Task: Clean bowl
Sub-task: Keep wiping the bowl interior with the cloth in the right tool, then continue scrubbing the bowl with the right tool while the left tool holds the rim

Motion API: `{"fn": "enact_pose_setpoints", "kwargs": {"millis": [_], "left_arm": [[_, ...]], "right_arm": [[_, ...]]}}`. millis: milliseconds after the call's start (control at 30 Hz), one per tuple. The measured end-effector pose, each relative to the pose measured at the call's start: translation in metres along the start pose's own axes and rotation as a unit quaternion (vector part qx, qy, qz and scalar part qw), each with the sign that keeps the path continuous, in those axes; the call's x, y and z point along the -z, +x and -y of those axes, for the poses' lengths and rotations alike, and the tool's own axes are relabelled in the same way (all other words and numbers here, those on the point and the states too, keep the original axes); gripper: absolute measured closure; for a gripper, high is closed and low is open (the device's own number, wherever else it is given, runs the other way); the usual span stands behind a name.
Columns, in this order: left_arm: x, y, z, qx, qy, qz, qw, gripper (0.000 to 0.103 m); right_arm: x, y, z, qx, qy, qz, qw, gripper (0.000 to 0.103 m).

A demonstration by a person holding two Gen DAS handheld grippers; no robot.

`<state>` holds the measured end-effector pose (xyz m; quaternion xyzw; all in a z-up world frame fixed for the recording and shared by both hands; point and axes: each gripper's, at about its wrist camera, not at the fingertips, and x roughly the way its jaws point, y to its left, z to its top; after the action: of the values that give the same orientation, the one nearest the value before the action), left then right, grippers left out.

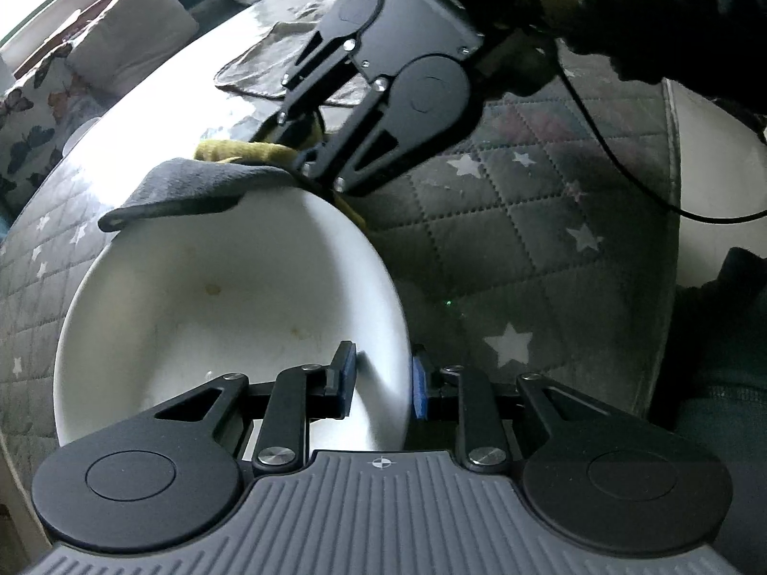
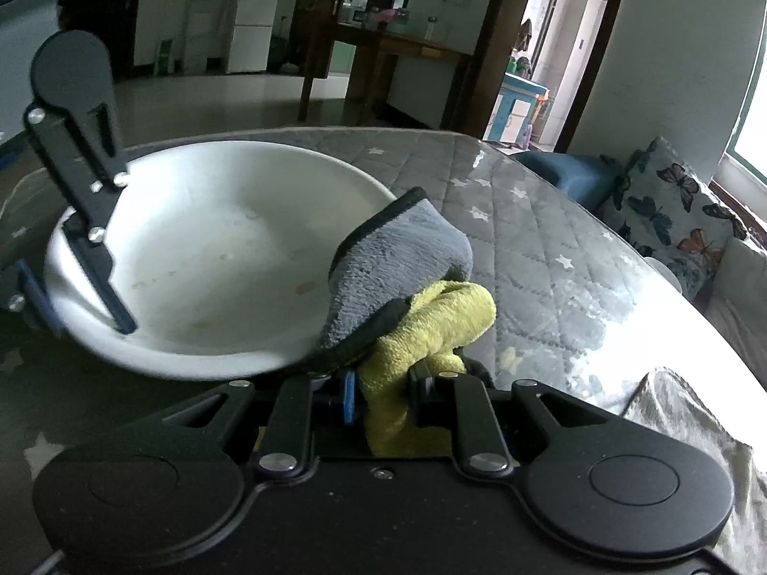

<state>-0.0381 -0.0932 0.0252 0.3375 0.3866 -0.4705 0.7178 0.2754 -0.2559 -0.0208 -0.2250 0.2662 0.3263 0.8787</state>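
Gripping the near rim of the white bowl [image 1: 230,306], the left hand-held gripper [image 1: 383,383] sits at the bottom centre of the left wrist view, its blue-padded fingers [image 1: 347,383] one inside and one outside the bowl wall, closed down onto it. The bowl rests on the worktop [image 1: 527,220], which is covered by a grey quilted cloth with white stars, and faint brownish stains show on its inner surface.

At the upper centre of that view, the right hand-held gripper [image 1: 307,163] reaches in from the upper right, held by a hand in a dark sleeve [image 1: 671,5]. It is clamped tight on a folded cleaning cloth [image 2: 402,263], grey on one face and yellow on the other, and the cloth's grey part drapes over the far rim of the bowl. Another crumpled pale cloth [image 1: 268,67] lies on the worktop behind it. Butterfly-patterned cushions [image 2: 671,211] sit at the right edge of the right wrist view.
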Motion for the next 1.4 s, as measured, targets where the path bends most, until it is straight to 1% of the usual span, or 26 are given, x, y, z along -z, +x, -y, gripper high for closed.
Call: {"fn": "enact_pose_setpoints", "kwargs": {"millis": [233,600,733,833,900,1067,1267,1400], "left_arm": [[-0.007,0.005,0.004,-0.012,-0.016,-0.005,0.9998,0.078],[-0.032,0.010,-0.006,-0.023,-0.031,0.002,0.9992,0.072],[-0.036,0.014,-0.009,-0.023,-0.035,-0.001,0.9991,0.072],[-0.036,0.013,-0.007,-0.026,-0.029,0.000,0.9992,0.073],[-0.036,0.015,-0.005,-0.028,-0.025,0.000,0.9993,0.073],[-0.032,0.013,-0.002,-0.022,-0.010,0.000,0.9997,0.074],[-0.021,0.007,0.002,-0.010,0.008,0.006,0.9999,0.075],[-0.015,0.004,0.004,-0.002,0.019,0.006,0.9998,0.076]], "right_arm": [[0.004,-0.005,-0.007,-0.004,0.000,0.001,1.000,0.081],[0.011,-0.014,-0.017,-0.009,0.000,0.003,1.000,0.081],[0.013,-0.017,-0.020,-0.011,0.000,0.003,1.000,0.081],[0.015,-0.019,-0.023,-0.013,0.000,0.004,1.000,0.081],[0.019,-0.031,-0.031,-0.016,-0.002,0.004,1.000,0.081],[0.022,-0.039,-0.039,-0.023,-0.012,0.004,1.000,0.081],[0.018,-0.038,-0.040,-0.023,-0.016,0.004,1.000,0.081],[0.012,-0.031,-0.033,-0.021,-0.018,0.003,1.000,0.081]]}}
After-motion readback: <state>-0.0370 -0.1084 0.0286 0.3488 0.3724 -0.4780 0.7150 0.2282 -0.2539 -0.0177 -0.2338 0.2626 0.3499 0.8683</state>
